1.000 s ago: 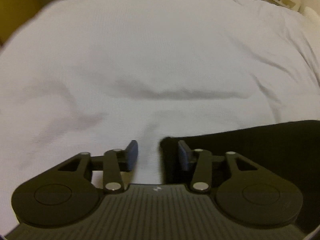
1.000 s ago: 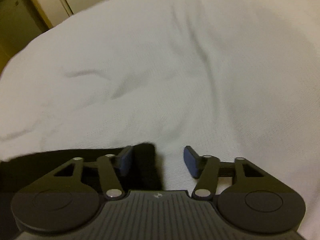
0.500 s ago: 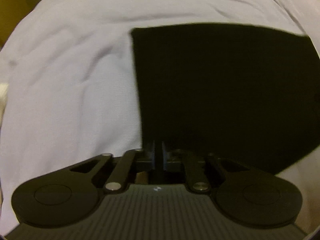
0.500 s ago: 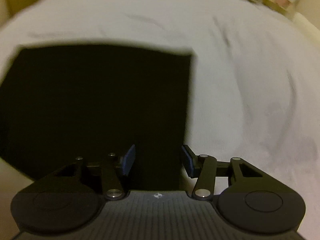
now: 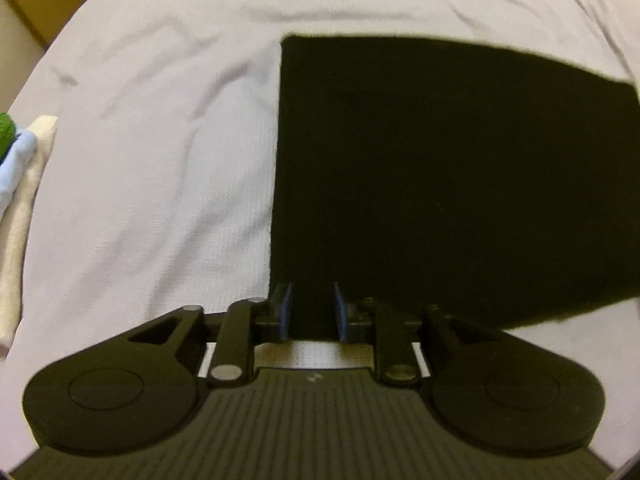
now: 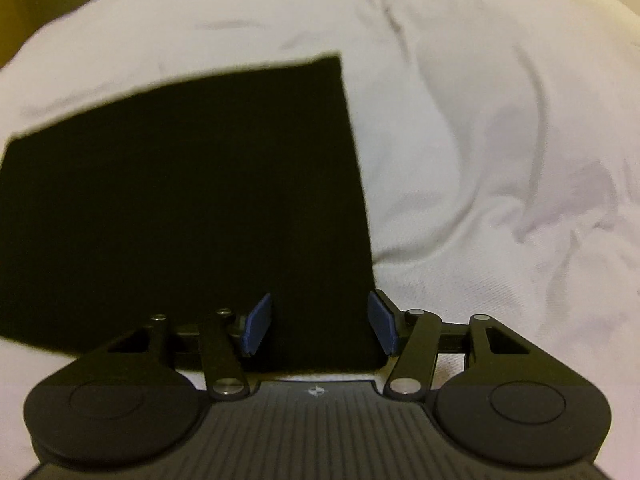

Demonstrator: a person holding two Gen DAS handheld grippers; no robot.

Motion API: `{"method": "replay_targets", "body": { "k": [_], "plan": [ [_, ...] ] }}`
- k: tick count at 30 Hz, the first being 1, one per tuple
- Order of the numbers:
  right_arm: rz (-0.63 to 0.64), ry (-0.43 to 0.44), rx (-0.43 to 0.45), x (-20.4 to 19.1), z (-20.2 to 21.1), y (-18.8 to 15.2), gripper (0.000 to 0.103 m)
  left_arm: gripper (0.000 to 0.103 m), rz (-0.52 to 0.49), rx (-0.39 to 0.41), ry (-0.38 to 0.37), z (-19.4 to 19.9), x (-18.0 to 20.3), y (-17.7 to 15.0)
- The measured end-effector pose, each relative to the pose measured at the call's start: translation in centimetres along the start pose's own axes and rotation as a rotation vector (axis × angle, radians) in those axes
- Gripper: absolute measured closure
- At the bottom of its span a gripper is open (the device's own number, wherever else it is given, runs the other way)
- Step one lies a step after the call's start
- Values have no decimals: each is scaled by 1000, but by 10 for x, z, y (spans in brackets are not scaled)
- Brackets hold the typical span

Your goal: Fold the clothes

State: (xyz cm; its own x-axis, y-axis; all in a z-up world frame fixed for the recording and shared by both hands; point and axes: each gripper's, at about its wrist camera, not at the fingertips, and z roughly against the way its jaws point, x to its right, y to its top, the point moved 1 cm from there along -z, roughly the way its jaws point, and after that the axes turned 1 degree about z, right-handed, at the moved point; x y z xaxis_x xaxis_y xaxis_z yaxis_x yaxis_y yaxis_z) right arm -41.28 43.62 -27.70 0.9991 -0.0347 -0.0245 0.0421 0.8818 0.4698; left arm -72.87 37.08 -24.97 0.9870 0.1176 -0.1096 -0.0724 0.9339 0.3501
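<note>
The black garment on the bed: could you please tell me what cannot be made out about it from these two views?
- Left wrist view: the black garment runs off the right edge.
- Right wrist view: it runs off the left edge.
- Both views: it shows solid black, so no folds, seams or layers; its type is unclear.

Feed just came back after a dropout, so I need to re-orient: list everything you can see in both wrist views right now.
black garment: one, black, lying flat as a rectangle on the bed, near corners between the jaws of both grippers
bedsheet: one, white, wrinkled, under the garment
folded clothes: small stack, white, light blue and green, at the left edge of the left view
furniture: yellowish, beyond the bed, blurred
left gripper: one, black, blue pads, narrow gap, jaws have just been opening
right gripper: one, black, blue pads, open wider
</note>
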Motion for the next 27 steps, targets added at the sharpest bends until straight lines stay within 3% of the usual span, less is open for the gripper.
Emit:
{"method": "replay_targets", "body": {
  "k": [4,11,24,27],
  "plan": [
    [-81,59,26,-12,17,0,43,81,13,-6,-13,22,0,-4],
    [-208,108,-25,-10,22,-21,42,79,-9,-24,-5,41,1,-15],
    [-243,127,-69,-9,32,-42,41,76,-18,-50,3,39,7,-38],
    [-248,137,-82,-6,24,-41,41,72,21,-49,-37,38,5,-42]
  ]
}}
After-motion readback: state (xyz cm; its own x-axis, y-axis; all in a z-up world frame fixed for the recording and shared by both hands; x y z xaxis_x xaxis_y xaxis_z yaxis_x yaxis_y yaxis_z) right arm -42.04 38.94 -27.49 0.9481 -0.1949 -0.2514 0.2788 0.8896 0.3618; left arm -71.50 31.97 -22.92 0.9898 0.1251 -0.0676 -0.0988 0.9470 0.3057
